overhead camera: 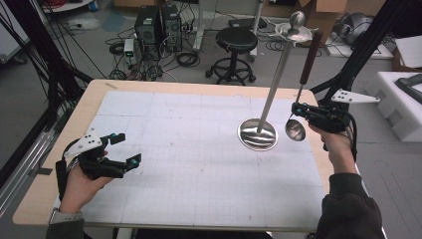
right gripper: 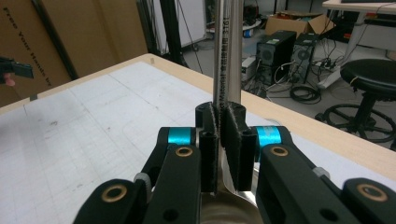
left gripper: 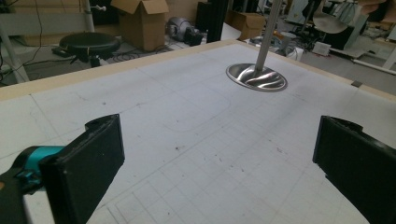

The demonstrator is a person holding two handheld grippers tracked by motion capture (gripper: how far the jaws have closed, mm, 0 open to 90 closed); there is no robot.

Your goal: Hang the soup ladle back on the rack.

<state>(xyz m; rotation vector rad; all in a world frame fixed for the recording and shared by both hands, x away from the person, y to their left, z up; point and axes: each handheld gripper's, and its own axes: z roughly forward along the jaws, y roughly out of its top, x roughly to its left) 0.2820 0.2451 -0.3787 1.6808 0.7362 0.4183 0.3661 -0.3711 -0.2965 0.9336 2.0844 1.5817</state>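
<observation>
A steel stand with a round base [overhead camera: 257, 134] and a tall thin pole [overhead camera: 276, 74] rises from the right half of the table; its base [left gripper: 256, 77] also shows in the left gripper view. My right gripper [overhead camera: 297, 109] is shut on the metal shank of a ladle [overhead camera: 295, 129], just right of the base. The ladle's bowl hangs low and its dark handle [overhead camera: 310, 57] points up. In the right gripper view the jaws [right gripper: 224, 135] pinch that shank [right gripper: 228, 56]. My left gripper [overhead camera: 127, 148] stands open and holds nothing at the table's front left, seen also over the mat [left gripper: 219, 154].
A white gridded mat [overhead camera: 189, 149] covers the wooden table. Beyond the far edge stand a black stool [overhead camera: 236, 40] and computer towers [overhead camera: 157, 25] with cables. White foam blocks [overhead camera: 398, 99] sit off the right side. A cardboard box [left gripper: 142, 23] is on the floor.
</observation>
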